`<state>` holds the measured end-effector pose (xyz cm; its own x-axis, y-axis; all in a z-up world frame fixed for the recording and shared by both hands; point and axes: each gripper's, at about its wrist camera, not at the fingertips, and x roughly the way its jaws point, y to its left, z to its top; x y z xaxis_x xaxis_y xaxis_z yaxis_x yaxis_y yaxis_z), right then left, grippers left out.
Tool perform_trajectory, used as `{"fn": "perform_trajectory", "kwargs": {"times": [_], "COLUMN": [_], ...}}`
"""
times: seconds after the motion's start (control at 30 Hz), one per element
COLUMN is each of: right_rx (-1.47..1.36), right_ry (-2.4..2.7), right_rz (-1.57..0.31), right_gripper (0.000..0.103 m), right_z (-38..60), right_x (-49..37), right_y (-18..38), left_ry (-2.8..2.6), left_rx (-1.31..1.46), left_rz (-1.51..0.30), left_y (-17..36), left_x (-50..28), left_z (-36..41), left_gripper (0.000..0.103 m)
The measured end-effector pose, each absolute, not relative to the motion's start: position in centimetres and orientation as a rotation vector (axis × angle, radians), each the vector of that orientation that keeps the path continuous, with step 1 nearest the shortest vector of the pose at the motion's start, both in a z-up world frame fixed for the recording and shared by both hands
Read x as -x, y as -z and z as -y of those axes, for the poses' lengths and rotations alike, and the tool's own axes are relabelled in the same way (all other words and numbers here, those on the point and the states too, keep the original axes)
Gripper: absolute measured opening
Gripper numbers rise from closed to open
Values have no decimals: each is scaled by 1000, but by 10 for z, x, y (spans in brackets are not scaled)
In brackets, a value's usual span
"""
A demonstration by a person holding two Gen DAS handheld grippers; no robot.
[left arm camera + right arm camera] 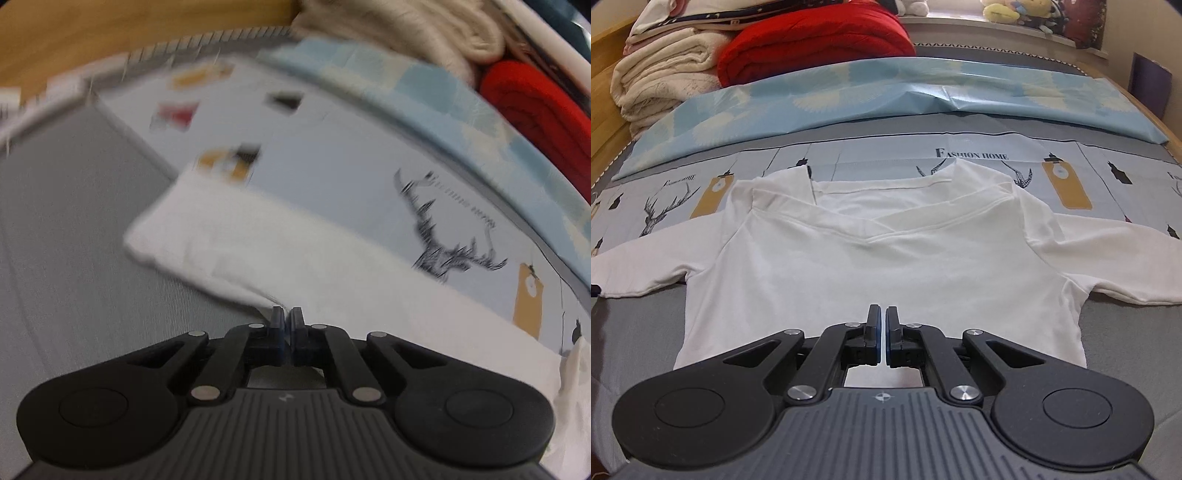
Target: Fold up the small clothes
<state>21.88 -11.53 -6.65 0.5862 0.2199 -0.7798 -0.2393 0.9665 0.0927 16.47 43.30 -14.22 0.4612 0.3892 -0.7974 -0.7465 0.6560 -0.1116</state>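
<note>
The bed (pixel 635 332) is the broadest thing here, covered in a smooth grey sheet with a fine weave, spreading beneath and to both sides of each tool. Beyond the right tool (pixel 881 334) lies a pale printed cloth (pixel 871 158) with inked stag heads, lanterns and the words "FASHION HOME". Farther off is a glossy, creased light-blue sheet (pixel 886 92) with pale fan shapes. At the far left of that view sit a plump red quilt (pixel 812 40), rolled and ribbed, and a stack of fluffy cream blankets (pixel 661 74).

The white T-shirt (pixel 871 266) lies flat directly ahead of the right tool, soft matte knit with a V-shaped neckline. Its short sleeves stretch out to left and right, and its hem reaches under the tool's black linkage. The right tool's blue-edged pads stand nearly together with only a thin slit between them, and nothing is gripped.

In the left wrist view, heavily motion-blurred, one white sleeve (pixel 221 240) runs as a rounded strip ahead and to the left of the left tool (pixel 287 332). That tool's pads are also drawn almost together. The sleeve's edge meets their tips, but through the blur I cannot tell whether cloth is pinched between them.
</note>
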Motion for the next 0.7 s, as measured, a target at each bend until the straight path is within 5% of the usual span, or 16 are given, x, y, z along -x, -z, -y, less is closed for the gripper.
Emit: {"fn": "perform_trajectory", "kwargs": {"times": [0.37,0.47,0.57,0.7], "right_rx": [-137,-189,-229,-284], "right_ry": [-169,-130,-83,-52], "right_rz": [-889,-893,-906,-952], "right_gripper": [1,1,1,1], "right_z": [143,154,164,174], "right_x": [-230,-232,-234,-240], "right_y": [63,66,74,90], "left_ry": [-211,99,356,178], "left_rx": [300,331,298,344], "left_rz": [-497,-549,-692,-725], "left_y": [12,12,29,39], "left_x": [-203,-217,-234,-249], "left_z": [-218,-136,-76,-98], "left_gripper": [1,4,17,19]}}
